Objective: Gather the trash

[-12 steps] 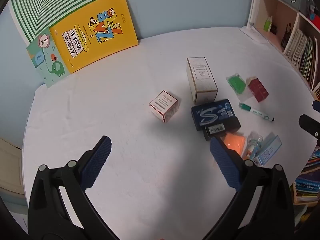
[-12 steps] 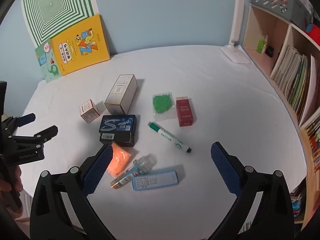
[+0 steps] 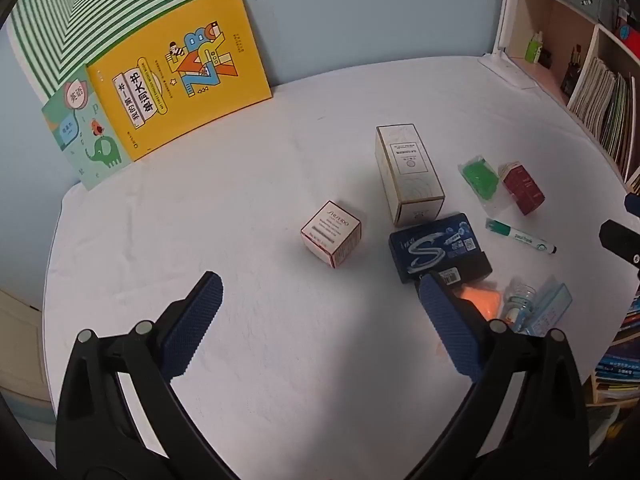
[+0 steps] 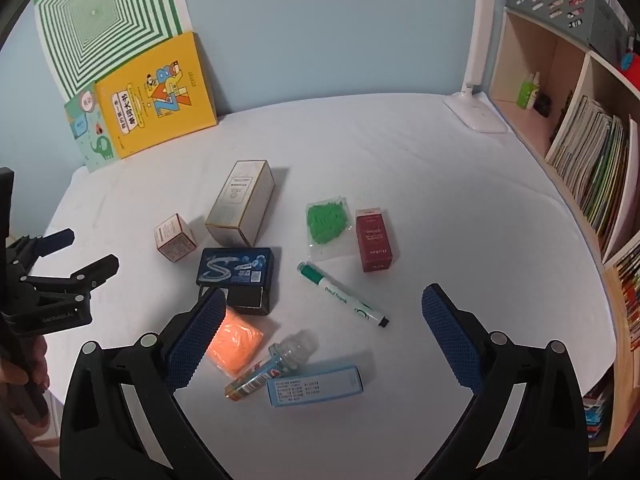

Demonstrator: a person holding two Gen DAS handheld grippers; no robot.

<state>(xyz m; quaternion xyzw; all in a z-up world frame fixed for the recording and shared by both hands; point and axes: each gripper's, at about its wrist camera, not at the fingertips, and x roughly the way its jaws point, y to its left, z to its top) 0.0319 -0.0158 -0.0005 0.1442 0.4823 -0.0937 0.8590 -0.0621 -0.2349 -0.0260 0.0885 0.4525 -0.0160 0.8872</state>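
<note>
Small items lie scattered on the white table (image 4: pixel 440 208): a small white cube box (image 3: pixel 331 233) (image 4: pixel 175 237), a tall cream box (image 3: pixel 408 174) (image 4: pixel 241 208), a dark blue gum pack (image 3: pixel 438 249) (image 4: pixel 236 268), an orange bag (image 4: pixel 237 345), a green bag (image 4: pixel 326 222), a dark red box (image 4: pixel 373 245), a green marker (image 4: pixel 343 295), a small clear bottle (image 4: pixel 272 364) and a light blue box (image 4: pixel 315 385). My left gripper (image 3: pixel 320 292) hovers open above the table, short of the cube box. My right gripper (image 4: pixel 322 306) is open over the marker and bottle. Nothing is between either pair of fingers.
Yellow and green books (image 4: pixel 156 96) and a striped green poster (image 4: pixel 104 20) lean on the blue back wall. A white desk lamp (image 4: pixel 476 112) stands at the back right. A bookshelf (image 4: pixel 592 152) lines the right side. A hand (image 4: pixel 24 364) holds the left gripper's handle.
</note>
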